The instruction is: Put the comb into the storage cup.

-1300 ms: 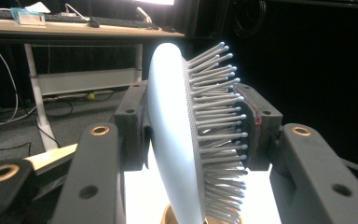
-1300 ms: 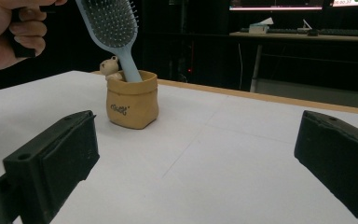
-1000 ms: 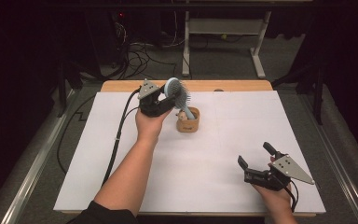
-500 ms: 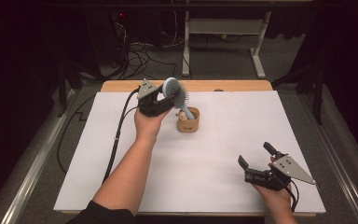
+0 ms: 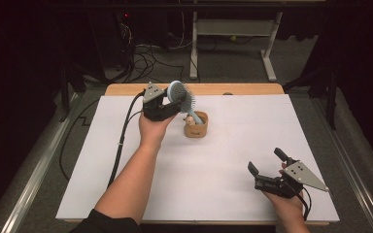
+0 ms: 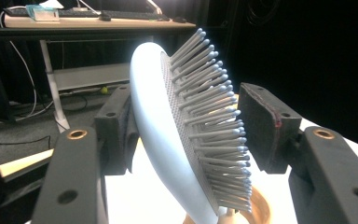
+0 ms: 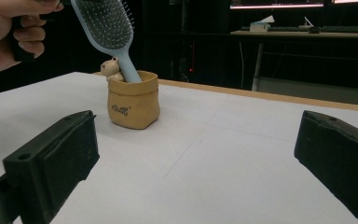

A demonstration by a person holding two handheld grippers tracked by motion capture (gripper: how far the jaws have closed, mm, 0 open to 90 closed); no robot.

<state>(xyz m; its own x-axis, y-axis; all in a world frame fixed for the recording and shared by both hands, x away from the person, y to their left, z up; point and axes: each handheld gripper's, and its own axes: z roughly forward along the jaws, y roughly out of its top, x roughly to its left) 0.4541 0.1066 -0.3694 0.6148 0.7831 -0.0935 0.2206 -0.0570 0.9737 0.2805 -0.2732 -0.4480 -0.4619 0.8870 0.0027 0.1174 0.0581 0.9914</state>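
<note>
A pale blue hairbrush (image 5: 179, 94) stands handle-down in a small tan pot (image 5: 195, 127) at the back middle of the table, leaning left. My left gripper (image 5: 175, 99) is around the brush head (image 6: 168, 130); its jaws have just been opening. One pad lies behind the brush's back and the other stands just off the bristle tips. A small beige figure (image 7: 111, 69) sits in the pot (image 7: 133, 100) beside the brush handle (image 7: 128, 65). My right gripper (image 5: 266, 161) rests open near the front right with nothing between its fingers (image 7: 51, 158).
A white sheet (image 5: 223, 170) covers the table, with a wooden strip (image 5: 213, 89) along its far edge. Behind it stand a desk frame (image 5: 233, 29) and floor cables (image 5: 145, 53). The left gripper's cable (image 5: 121, 141) trails down the table's left side.
The left gripper's jaws have parted slightly around the brush head. Both hands and the brush stay where they were.
</note>
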